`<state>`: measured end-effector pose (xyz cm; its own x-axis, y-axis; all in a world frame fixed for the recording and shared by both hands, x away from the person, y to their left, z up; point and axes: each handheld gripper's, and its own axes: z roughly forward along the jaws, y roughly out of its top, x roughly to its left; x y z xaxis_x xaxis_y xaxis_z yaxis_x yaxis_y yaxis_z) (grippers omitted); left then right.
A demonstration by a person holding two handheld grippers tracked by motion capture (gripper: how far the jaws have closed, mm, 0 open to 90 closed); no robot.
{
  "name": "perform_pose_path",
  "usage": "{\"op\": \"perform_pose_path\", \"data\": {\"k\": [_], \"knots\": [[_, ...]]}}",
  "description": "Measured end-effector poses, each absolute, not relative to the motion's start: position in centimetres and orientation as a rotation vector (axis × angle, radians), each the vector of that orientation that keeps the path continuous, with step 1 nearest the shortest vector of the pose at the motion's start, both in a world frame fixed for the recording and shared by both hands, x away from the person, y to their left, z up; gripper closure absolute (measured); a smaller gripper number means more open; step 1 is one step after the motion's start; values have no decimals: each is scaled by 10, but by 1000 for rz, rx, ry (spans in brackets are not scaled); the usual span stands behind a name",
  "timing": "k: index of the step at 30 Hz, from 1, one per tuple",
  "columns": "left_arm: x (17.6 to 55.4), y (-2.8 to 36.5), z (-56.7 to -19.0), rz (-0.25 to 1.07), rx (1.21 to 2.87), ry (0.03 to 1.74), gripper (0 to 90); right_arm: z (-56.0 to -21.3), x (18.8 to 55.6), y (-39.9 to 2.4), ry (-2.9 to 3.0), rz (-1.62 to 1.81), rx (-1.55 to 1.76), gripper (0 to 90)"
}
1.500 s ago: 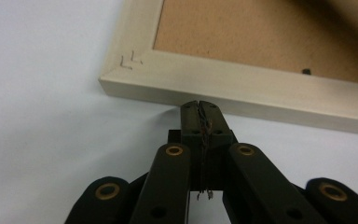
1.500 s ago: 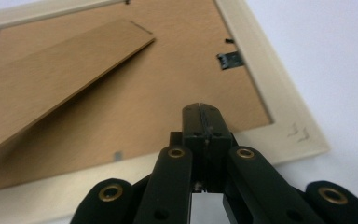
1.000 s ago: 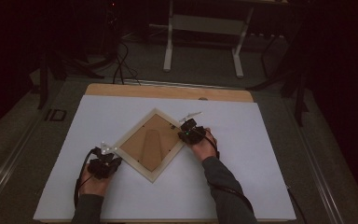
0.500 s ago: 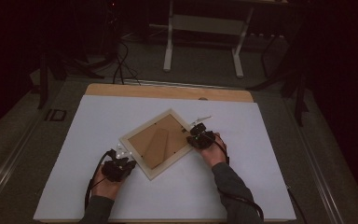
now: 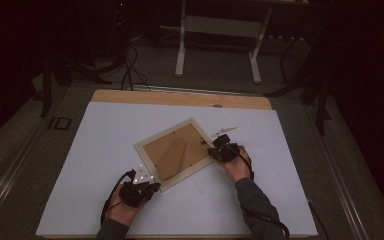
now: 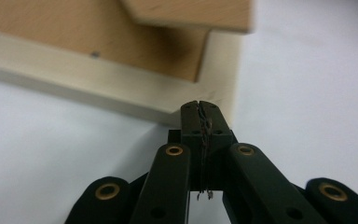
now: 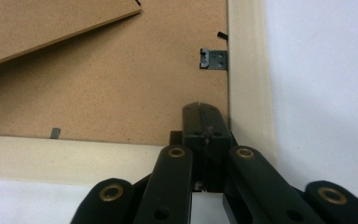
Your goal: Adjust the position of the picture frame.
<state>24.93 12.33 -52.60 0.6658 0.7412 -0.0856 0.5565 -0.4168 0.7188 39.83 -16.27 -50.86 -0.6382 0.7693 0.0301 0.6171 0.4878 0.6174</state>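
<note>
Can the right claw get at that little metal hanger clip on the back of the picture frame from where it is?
Probably yes. The right claw, shut, sits over the frame's backing board at the corner, and the hanger clip lies just ahead along the rail with nothing between.

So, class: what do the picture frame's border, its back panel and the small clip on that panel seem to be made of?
Border: pale wood, apparently unvarnished, with faint grain and a matt face. Back panel: brown pressed fibreboard by its look, speckled and dull, with no grain. Small clip: grey metal, probably thin stamped steel, with tiny holes and a slight sheen.
</note>
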Motion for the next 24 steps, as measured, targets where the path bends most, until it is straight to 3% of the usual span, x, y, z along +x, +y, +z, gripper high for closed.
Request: {"op": "perform_pose_path", "data": {"k": [12,24], "knots": [[241,104,-528,266,2208,861,899,-509,394,-168,2472,889,1201,900],[248,107,-533,320,2236,941,900,-509,378,-177,2474,874,1194,900]]}}
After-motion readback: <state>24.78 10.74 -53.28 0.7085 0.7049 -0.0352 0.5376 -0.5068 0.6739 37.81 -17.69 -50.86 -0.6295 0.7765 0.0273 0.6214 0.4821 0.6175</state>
